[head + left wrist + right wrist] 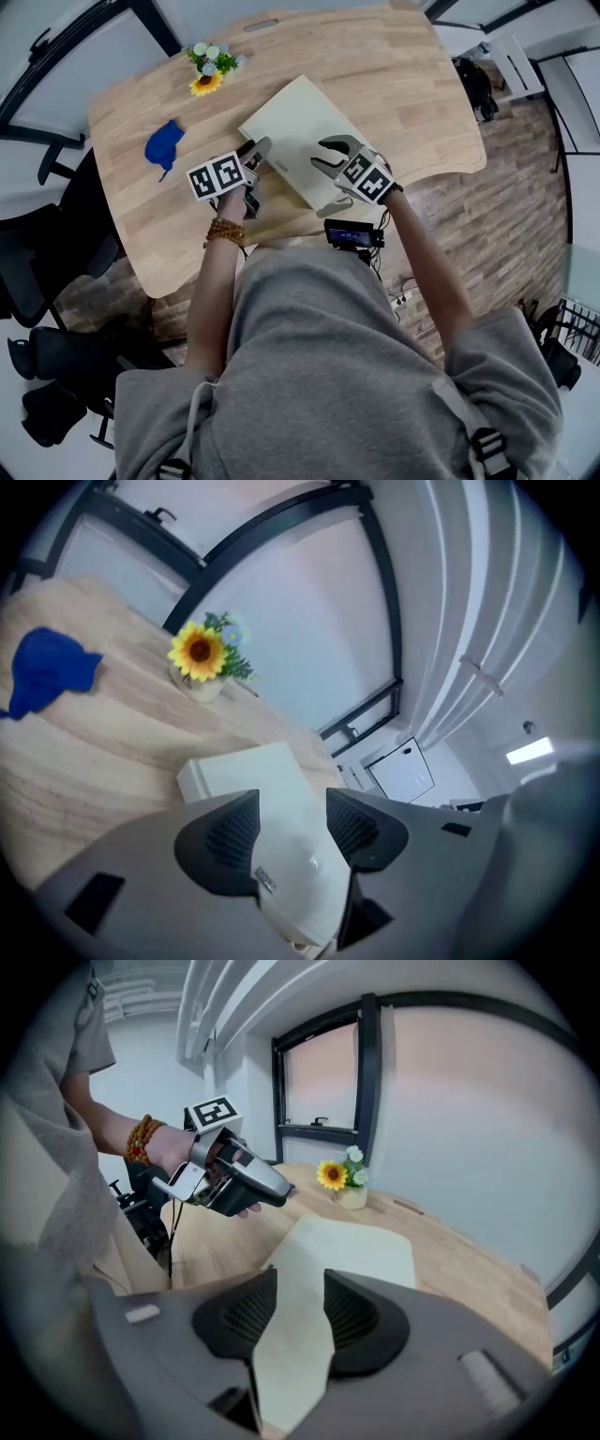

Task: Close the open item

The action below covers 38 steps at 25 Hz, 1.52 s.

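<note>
Laptop [300,127], cream-coloured, lies flat in the middle of the wooden table [403,84] with its lid down against its base and nothing on top of it. At the far left of the table a small pale pot [210,86] holds a sunflower [205,84] and a few pale blossoms. A crumpled blue cloth [164,145] lies on the bare wood to the left of the laptop, well apart from the pot.

The left gripper [255,150] hangs over the laptop's near left edge. In the left gripper view its jaws stand apart, with the laptop [253,775] showing between the pads and no pad pressing on it.

The right gripper [328,155] hangs over the laptop's near right part, its jaws likewise parted, with only the cream lid [347,1246] beyond them. The wrist behind the left gripper wears a bead bracelet [225,230].
</note>
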Available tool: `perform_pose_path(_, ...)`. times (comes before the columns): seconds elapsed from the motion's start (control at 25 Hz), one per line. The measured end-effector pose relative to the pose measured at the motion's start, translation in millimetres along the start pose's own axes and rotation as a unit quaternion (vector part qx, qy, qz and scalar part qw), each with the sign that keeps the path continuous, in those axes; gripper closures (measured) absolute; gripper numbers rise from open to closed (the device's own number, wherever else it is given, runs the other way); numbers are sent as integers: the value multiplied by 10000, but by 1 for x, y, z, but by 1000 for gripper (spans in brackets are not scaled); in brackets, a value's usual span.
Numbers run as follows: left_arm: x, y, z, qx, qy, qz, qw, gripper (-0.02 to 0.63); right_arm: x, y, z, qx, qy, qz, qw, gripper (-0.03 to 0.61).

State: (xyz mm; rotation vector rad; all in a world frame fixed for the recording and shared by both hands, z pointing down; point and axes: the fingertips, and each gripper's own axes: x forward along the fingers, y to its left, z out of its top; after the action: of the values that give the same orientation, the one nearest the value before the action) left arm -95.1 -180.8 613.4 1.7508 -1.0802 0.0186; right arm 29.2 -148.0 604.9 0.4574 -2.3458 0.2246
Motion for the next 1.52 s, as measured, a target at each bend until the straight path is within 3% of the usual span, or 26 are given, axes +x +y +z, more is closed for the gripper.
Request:
perform_pose_path(0.12,-13,-25,30,697,-427,108,9966,396,-17,-15,36,9,-538,-349,9979,416)
perform_pose_path(0.24,-20,-51,51,1497,-784,157,9855,396,-36,-26,71,-58,-1005,-676,9926,416)
perform_pose_path(0.36,-28,-81,68,2406,-1151,283,9634,401,-55,-29,103,-121,-1411,-916,9857,417)
perform_pose_path(0.52,-39,-121,83,3407,-1684,396,9241,425,-78,-27,135,-197,-1853,-1183,9753,422)
perform_pose_path(0.68,-46,-151,84,3976,-2050,453,8932,460,-94,-20,153,-240,-2146,-1375,9667,432)
perform_pose_path(0.8,-50,-164,78,4192,-2244,495,8784,516,-100,-13,158,-199,-2336,-1489,9607,475)
perform_pose_path(1.0,-47,-174,60,4357,-2270,448,8698,572,-104,-4,154,4,-2518,-1679,9531,518)
perform_pose_path(1.2,-41,-171,46,4377,-2082,404,8738,586,-103,0,145,79,-2463,-1808,9522,566)
perform_pose_path(1.52,-37,-161,34,4344,-1921,428,8789,589,-98,-2,118,201,-2186,-1818,9585,566)
